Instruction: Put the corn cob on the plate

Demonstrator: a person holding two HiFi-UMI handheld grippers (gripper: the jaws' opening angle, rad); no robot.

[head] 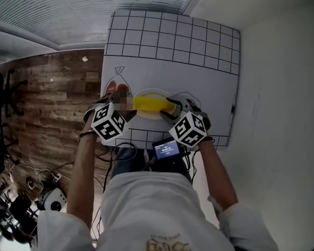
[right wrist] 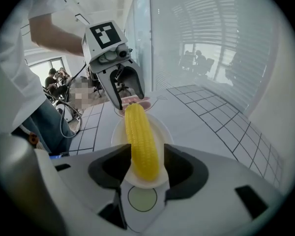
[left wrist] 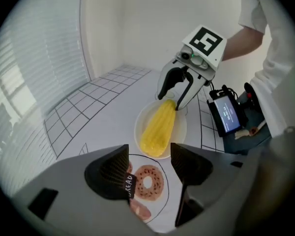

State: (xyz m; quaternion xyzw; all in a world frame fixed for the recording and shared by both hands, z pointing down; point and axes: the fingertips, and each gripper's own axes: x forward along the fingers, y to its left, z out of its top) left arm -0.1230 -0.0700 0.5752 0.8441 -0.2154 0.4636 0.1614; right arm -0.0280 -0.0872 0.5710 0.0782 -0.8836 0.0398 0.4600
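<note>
On the round white plate (head: 153, 116) lies the yellow corn cob (head: 149, 104), plump and glossy, its kernels in neat rows, stretched across the middle from 9 to 3 o'clock. The plate rests on a white mat with black grid lines (head: 172, 41). The right tool (right wrist: 146, 156) stands wide, jaws flanking the cob's 3 o'clock end. The left tool (left wrist: 150, 167), wide and empty, hovers at the plate's 8 o'clock above a drawn doughnut (left wrist: 148, 182) beside the printed word "BREAD".
</note>
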